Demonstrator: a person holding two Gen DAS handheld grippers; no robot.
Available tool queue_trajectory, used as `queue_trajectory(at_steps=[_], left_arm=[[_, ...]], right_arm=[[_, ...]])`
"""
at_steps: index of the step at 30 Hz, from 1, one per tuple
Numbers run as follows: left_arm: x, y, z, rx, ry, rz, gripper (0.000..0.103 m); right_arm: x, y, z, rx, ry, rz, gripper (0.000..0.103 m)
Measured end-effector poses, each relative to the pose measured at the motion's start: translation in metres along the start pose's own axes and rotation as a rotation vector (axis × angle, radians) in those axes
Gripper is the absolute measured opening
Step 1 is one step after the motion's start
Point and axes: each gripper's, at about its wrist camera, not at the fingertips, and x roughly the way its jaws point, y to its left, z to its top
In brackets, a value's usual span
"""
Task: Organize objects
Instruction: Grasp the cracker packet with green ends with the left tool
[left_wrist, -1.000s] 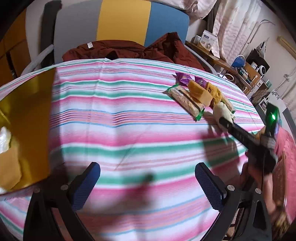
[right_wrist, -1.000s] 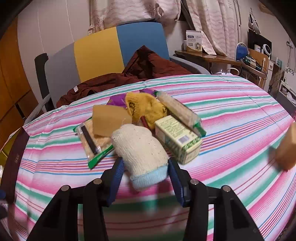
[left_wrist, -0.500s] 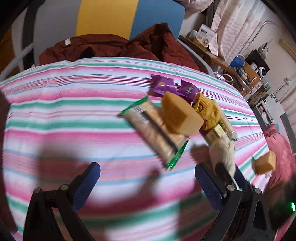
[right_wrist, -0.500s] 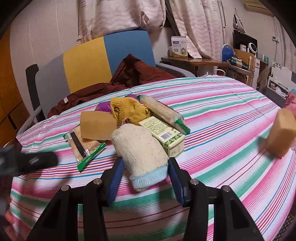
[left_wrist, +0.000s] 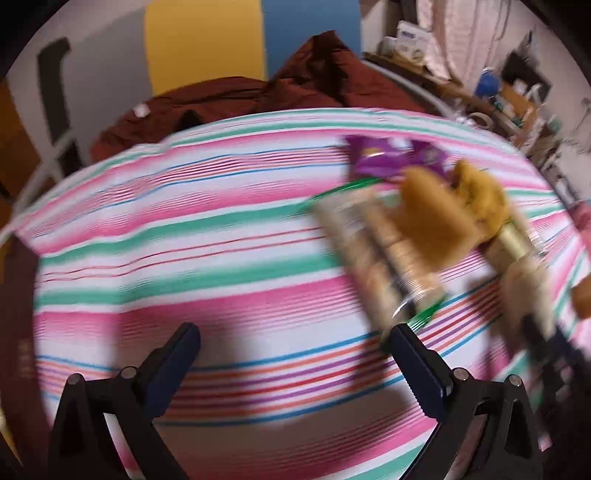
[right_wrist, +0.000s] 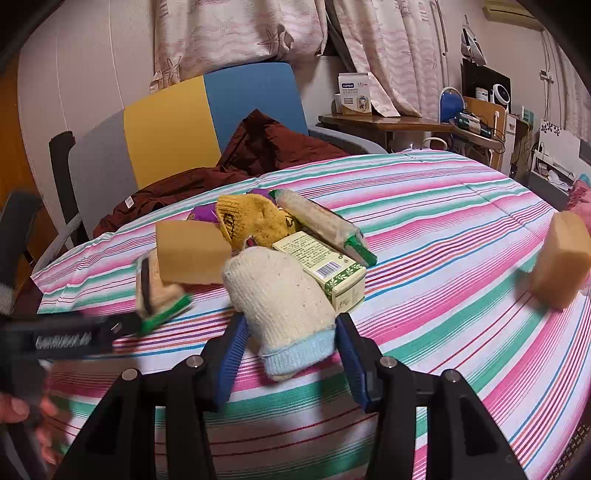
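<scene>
My right gripper (right_wrist: 288, 354) is shut on a cream sock with a pale blue cuff (right_wrist: 280, 299), held just above the striped cloth. Behind it lie a green-edged cracker pack (right_wrist: 159, 291), a tan sponge (right_wrist: 192, 251), a mustard sock (right_wrist: 255, 218), a pale green box (right_wrist: 325, 266), a second cracker pack (right_wrist: 321, 225) and purple packets (right_wrist: 203, 214). My left gripper (left_wrist: 295, 365) is open and empty, low over the cloth, its right finger next to the cracker pack (left_wrist: 376, 258). The left wrist view is blurred; the sponge (left_wrist: 432, 221) and purple packets (left_wrist: 384, 158) show there.
A second tan sponge (right_wrist: 561, 262) sits apart near the table's right edge. A chair with a dark red garment (right_wrist: 258, 155) stands behind the table. A cluttered side table (right_wrist: 406, 122) is at the back right. The striped cloth (left_wrist: 184, 236) covers the table.
My left gripper has swung right from the gold box toward the pile and now reaches the cracker pack. My right gripper has lifted slightly, still holding the cream sock.
</scene>
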Motion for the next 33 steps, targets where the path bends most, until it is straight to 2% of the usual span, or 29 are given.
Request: queue_trajectory(at_steps=[3,6,9,11,15,18,19,20,22,26,33], left_arm=[[-0.006,0.014,-0.003,-0.060,-0.007,-0.013,0.103],[-0.013,0.003,0.005,-0.084,-0.034,-0.069,0.103],[-0.012,-0.029,0.017,-0.003,-0.056,-0.101,0.103],[-0.007,-0.046,0.023,0.057,-0.048,-0.090,0.103],[0.016,-0.059,0.037,0.086,-0.028,-0.080,0.103],[0.029,-0.059,0.040,0.094,-0.026,-0.067,0.089],[0.027,-0.060,0.037,0.123,-0.064,-0.049,0.077],[0.025,-0.059,0.034,0.149,-0.092,-0.042,0.073],[0.020,-0.052,0.028,0.155,-0.107,-0.069,0.056],[0.009,-0.035,0.015,0.158,-0.119,-0.058,0.053],[-0.018,-0.006,-0.031,0.152,-0.148,-0.061,0.050]], right_arm=[[0.000,0.002,0.000,-0.010,-0.002,-0.010,0.049],[-0.001,0.002,-0.001,-0.013,-0.003,-0.013,0.049],[-0.002,0.002,-0.001,-0.012,-0.002,-0.012,0.049],[-0.002,0.002,-0.001,-0.012,-0.001,-0.012,0.050],[-0.003,0.002,-0.001,-0.011,-0.002,-0.011,0.050],[-0.002,0.002,-0.001,-0.015,-0.003,-0.014,0.050],[-0.002,0.003,-0.001,-0.016,-0.003,-0.015,0.050],[-0.002,0.003,-0.001,-0.017,-0.003,-0.015,0.050],[-0.003,0.003,-0.001,-0.016,-0.005,-0.014,0.050],[-0.002,0.005,-0.002,-0.024,-0.006,-0.022,0.050],[-0.002,0.007,-0.001,-0.045,-0.009,-0.031,0.049]])
